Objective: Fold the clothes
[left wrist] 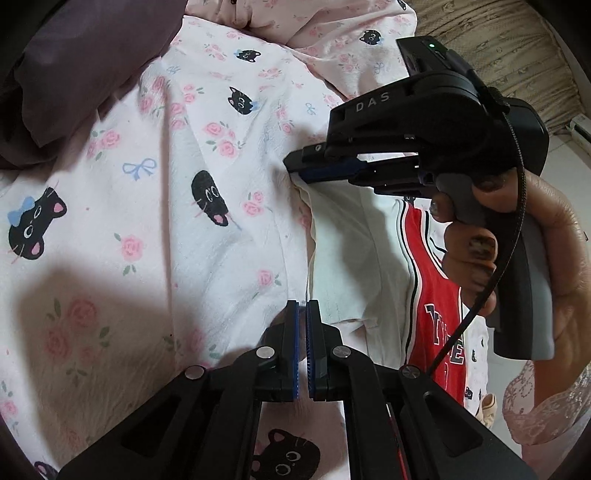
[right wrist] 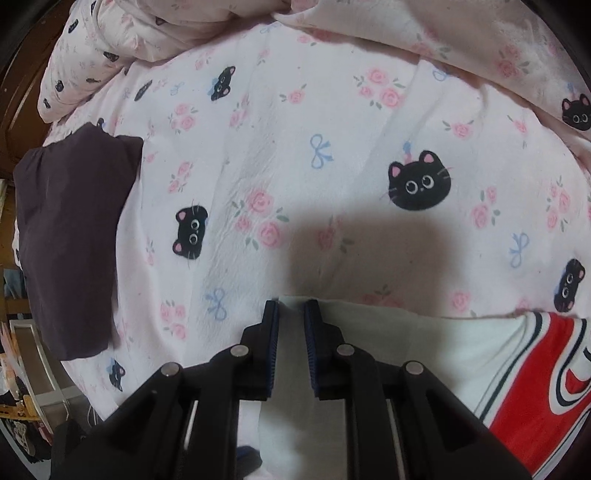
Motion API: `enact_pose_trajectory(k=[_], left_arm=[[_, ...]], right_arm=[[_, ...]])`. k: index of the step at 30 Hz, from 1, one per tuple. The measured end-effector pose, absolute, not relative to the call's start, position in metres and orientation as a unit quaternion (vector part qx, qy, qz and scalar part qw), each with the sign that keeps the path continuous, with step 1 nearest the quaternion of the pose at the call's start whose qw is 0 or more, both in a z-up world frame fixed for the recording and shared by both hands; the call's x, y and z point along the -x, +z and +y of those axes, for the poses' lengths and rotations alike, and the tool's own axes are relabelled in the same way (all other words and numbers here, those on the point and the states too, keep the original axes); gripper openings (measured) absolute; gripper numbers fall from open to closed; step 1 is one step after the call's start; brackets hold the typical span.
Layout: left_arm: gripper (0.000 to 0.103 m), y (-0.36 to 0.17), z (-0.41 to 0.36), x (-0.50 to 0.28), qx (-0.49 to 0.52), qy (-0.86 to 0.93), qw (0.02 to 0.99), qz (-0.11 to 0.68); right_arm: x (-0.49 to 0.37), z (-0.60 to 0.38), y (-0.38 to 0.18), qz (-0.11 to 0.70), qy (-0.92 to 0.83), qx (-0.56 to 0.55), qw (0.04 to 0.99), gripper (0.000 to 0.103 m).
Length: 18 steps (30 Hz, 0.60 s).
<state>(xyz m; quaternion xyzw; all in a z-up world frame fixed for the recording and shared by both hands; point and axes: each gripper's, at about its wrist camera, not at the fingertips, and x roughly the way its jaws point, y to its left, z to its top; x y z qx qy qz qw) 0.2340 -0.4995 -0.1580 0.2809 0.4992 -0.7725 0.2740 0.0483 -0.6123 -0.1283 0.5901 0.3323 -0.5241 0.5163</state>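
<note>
A white T-shirt with a red basketball-jersey print (left wrist: 432, 280) lies on the bed, its white part (left wrist: 351, 251) toward the left gripper. My left gripper (left wrist: 302, 314) has its jaws nearly closed at the shirt's edge; whether cloth is pinched is unclear. My right gripper (left wrist: 295, 173) is seen in the left wrist view holding the shirt's far corner. In the right wrist view the right gripper (right wrist: 291, 314) has its jaws around the shirt's white fabric (right wrist: 388, 350), with the red print (right wrist: 535, 387) at lower right.
The bedsheet (right wrist: 295, 147) is pink-white with black cats, roses and bows. A folded dark purple garment (right wrist: 70, 236) lies at the left; it also shows in the left wrist view (left wrist: 85, 70). A rumpled matching quilt (right wrist: 147, 29) lies at the back.
</note>
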Motion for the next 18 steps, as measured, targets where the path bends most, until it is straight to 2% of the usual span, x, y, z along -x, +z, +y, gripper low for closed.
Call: enact_pose_trajectory(k=[4,8,10,12,15,18], left_arm=[[0.004,-0.149,-0.494,-0.235,-0.274,-0.782,0.281,0.483],[0.007,-0.136,-0.489,-0.235,-0.264,-0.797,0.291,0.459],[0.016,-0.127,-0.484,-0.233,-0.254,-0.809,0.296,0.44],[0.033,-0.118,-0.478,-0.232,-0.244,-0.82,0.301,0.421],[0.038,-0.103,-0.475,-0.219,-0.233,-0.837,0.292,0.4],[0.039,-0.097,-0.463,-0.206,-0.238,-0.849,0.274,0.384]], right_arm=[[-0.039,-0.606,-0.118,0.29,-0.509,-0.596,0.55,0.017],[-0.018,-0.58,-0.082,0.235,-0.51,-0.577,0.592,0.018],[-0.006,-0.559,-0.059,0.219,-0.524,-0.557,0.606,0.026],[0.008,-0.533,-0.035,0.205,-0.542,-0.534,0.616,0.038],[0.034,-0.482,0.001,0.202,-0.586,-0.49,0.613,0.053],[0.056,-0.433,0.027,0.207,-0.626,-0.455,0.599,0.056]])
